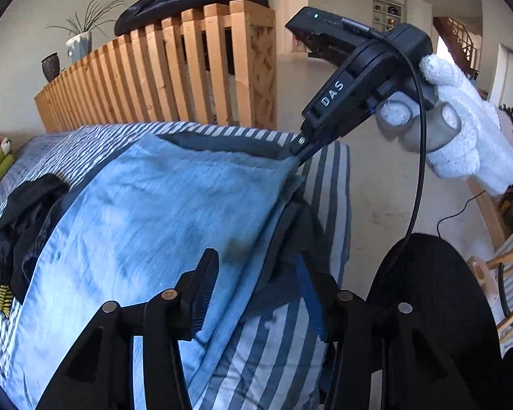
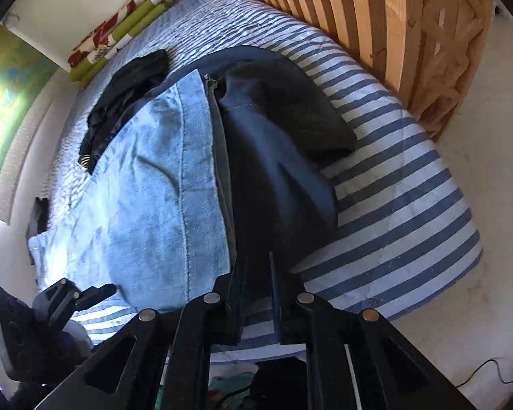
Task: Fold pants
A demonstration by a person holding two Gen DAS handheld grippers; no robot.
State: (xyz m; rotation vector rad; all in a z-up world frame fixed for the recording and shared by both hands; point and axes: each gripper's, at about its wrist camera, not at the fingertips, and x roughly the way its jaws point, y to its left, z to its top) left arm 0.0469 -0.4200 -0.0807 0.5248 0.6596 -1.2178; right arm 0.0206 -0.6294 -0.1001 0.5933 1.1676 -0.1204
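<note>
Right tool [image 2: 258, 294] tips buried in jeans [image 2: 154, 177]

1. The pants [image 2: 154, 171] are light blue outside and dark blue inside.
2. The bed cover [image 2: 393, 188] has blue and white stripes.
3. The slat wall [image 1: 174, 75] is light brown wood.
4. The glove [image 1: 468, 130] is white with grey tips.
5. The crumpled cloth [image 2: 126, 92] is black.
6. Both claws are black.

My left gripper [image 1: 256, 294] stood with its jaws apart, nothing pressed between the pads. My right gripper [image 2: 256, 273] was nearly closed, pinching fabric at its tips. My right hand [image 1: 461, 119], in a white glove, gripped its handle, angled downward.
</note>
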